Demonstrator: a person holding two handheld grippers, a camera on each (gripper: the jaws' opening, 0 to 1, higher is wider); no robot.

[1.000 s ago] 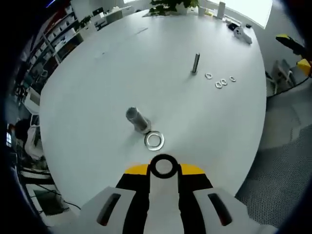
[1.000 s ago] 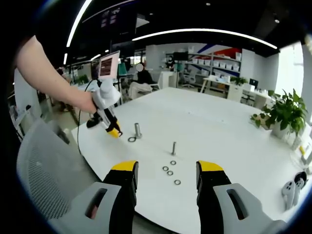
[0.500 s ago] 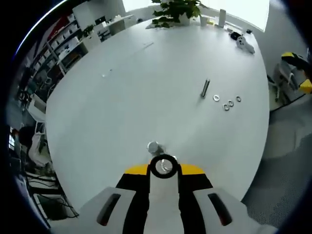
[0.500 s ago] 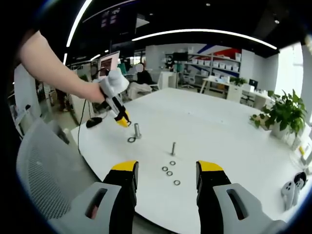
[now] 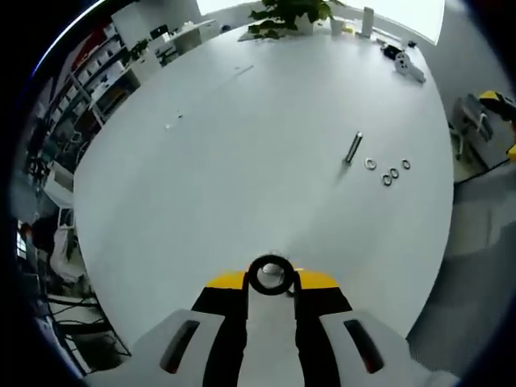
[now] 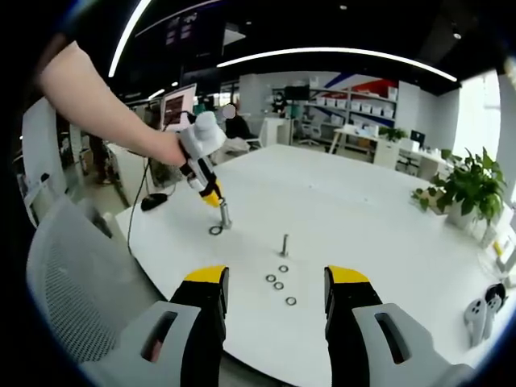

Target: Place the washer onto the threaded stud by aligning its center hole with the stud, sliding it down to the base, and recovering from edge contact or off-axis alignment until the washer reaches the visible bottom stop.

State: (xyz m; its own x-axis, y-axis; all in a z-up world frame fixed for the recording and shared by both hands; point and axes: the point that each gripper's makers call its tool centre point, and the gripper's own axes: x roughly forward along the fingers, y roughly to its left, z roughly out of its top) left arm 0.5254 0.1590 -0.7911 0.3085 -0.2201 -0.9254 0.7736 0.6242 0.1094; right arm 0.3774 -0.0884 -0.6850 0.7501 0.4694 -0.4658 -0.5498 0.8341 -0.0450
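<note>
My left gripper (image 5: pixel 271 280) is shut on a washer (image 5: pixel 271 275), a dark ring held upright at the jaw tips. The table washer and the thick stud lie hidden behind it. In the right gripper view a person's hand holds the left gripper (image 6: pixel 213 196) directly over the top of the thick threaded stud (image 6: pixel 225 215), which stands upright. Another washer (image 6: pixel 215 230) lies flat on the table at the stud's foot. My right gripper (image 6: pixel 274 284) is open near the table's edge, with nothing between its yellow-tipped jaws.
A thinner stud (image 5: pixel 353 147) (image 6: pixel 285 244) stands mid-table with several loose washers (image 5: pixel 388 174) (image 6: pixel 279 285) beside it. The white table (image 5: pixel 242 137) is round-edged. A potted plant (image 6: pixel 466 189) and a white controller (image 6: pixel 481 310) sit at its far side. A grey mesh chair (image 6: pixel 68 278) stands at the left.
The left gripper has moved forward and up with its washer, from beside the thick stud to right over its top. The right gripper has stayed put.
</note>
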